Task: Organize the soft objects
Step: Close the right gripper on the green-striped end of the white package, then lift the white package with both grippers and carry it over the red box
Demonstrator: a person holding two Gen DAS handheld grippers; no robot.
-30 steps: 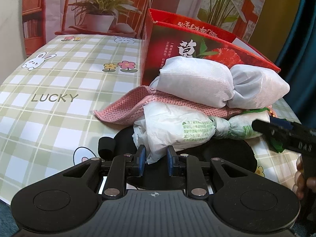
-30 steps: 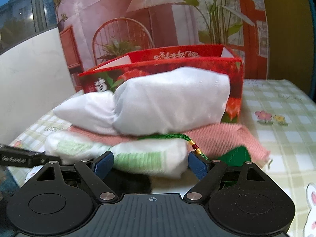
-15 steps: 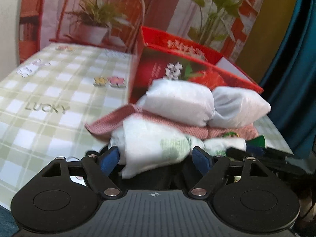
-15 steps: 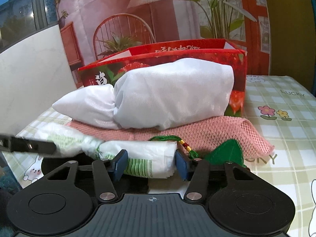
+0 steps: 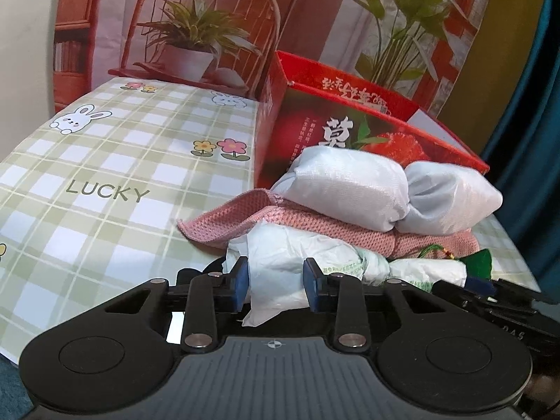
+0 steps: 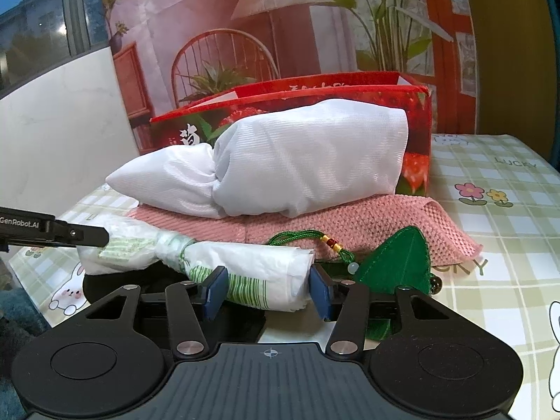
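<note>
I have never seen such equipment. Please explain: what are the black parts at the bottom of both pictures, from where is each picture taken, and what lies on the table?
The black parts are two hand-held grippers; each carries its own camera looking along its fingers. The left gripper is closing on one end of a knotted white plastic bag. The right gripper grips the bag's other end. Behind lie a pink knitted cloth, a white fabric bundle on top of it, a green leaf charm and a red box, all on a checked tablecloth.

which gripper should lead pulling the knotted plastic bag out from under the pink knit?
Probably right. The right gripper squarely brackets the plastic bag's free end. The left gripper, jaws closing, pinches only a loose corner beside the pink knit.
</note>
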